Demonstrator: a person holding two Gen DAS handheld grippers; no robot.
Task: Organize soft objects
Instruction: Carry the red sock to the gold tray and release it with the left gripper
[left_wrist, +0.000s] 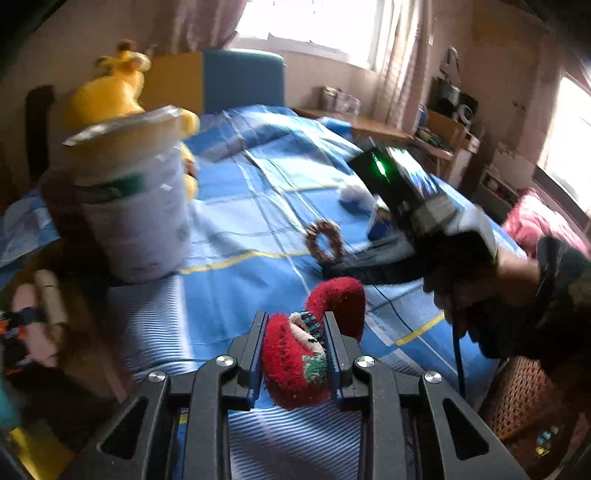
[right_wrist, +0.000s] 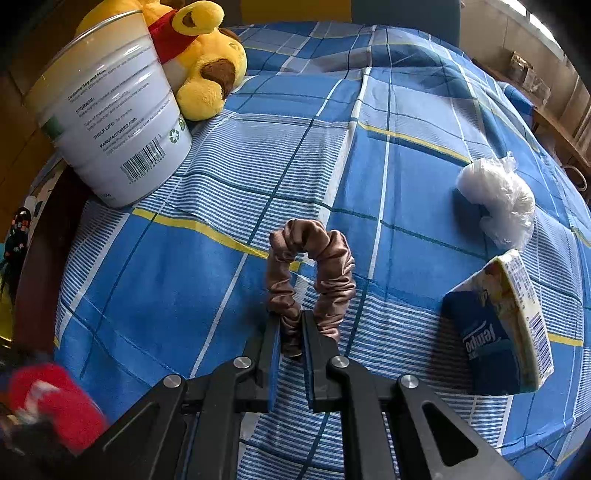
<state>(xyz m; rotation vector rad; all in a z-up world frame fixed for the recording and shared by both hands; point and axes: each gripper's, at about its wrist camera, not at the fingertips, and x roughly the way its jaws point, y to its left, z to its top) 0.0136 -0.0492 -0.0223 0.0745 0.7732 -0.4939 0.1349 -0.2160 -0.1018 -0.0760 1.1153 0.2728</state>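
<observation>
My left gripper (left_wrist: 294, 320) is shut on a red fuzzy sock (left_wrist: 295, 365), held above the blue plaid bedspread (left_wrist: 258, 206); the sock's toe curls up past the fingers. My right gripper (right_wrist: 291, 317) is shut on a brown satin scrunchie (right_wrist: 314, 266), pinching its near edge against the bed. The scrunchie (left_wrist: 325, 240) also shows in the left wrist view beside the right gripper's black body (left_wrist: 417, 206), held by a person's hand (left_wrist: 491, 284). A blurred red sock (right_wrist: 51, 398) sits at the lower left of the right wrist view.
A tall white tin (right_wrist: 110, 110) stands at the bed's left side, with a yellow plush bear (right_wrist: 199, 62) behind it. A white plastic-wrapped bundle (right_wrist: 498, 195) and a blue tissue pack (right_wrist: 498, 332) lie to the right. A wicker basket (left_wrist: 524, 398) sits beside the bed.
</observation>
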